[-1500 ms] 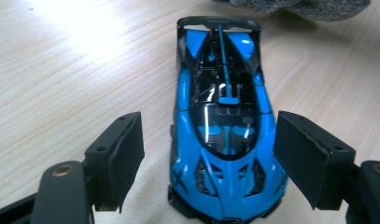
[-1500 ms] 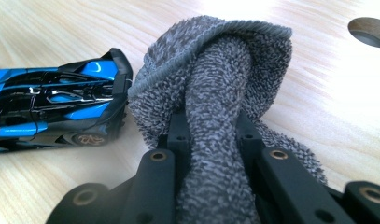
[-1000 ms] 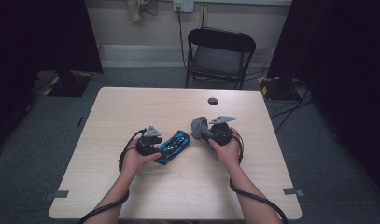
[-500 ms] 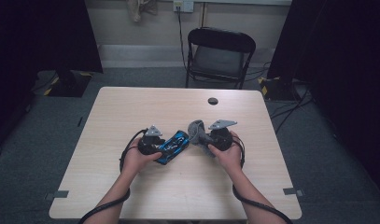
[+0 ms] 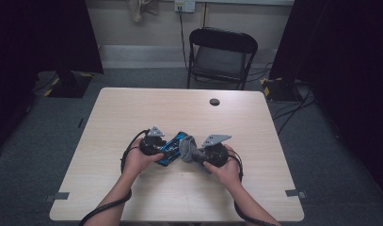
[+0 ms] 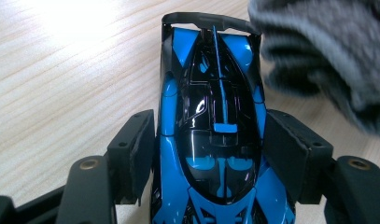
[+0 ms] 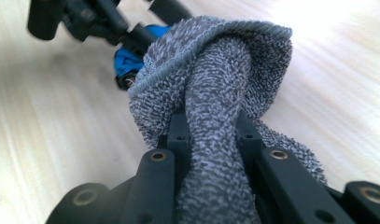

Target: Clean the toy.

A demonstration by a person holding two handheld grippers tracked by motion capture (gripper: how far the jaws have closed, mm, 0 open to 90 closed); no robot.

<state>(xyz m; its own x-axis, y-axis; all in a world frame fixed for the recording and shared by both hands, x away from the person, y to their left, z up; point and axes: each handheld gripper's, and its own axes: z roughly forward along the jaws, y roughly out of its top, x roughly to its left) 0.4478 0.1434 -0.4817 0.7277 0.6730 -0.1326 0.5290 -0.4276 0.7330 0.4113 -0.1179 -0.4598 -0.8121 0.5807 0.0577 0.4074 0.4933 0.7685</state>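
Toy car (image 6: 214, 140), blue and black, sits on the surface (image 5: 132, 113) between the jaws of the left gripper (image 6: 211, 154), which have just been closing and now clamp its flanks about half open. To its right, just past the car's far end, the right gripper (image 7: 211, 140) is pinched tight on a grey cloth (image 7: 215, 93). Wiping appears to be the step in hand; next, the cloth must be drawn over the bodywork while the car is held steady.

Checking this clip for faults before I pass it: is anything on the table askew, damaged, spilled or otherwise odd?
Nothing stands out. The blue toy car sits whole on the table between the left gripper pads, the right gripper holds a bunched grey cloth beside it, and no spill or breakage shows.
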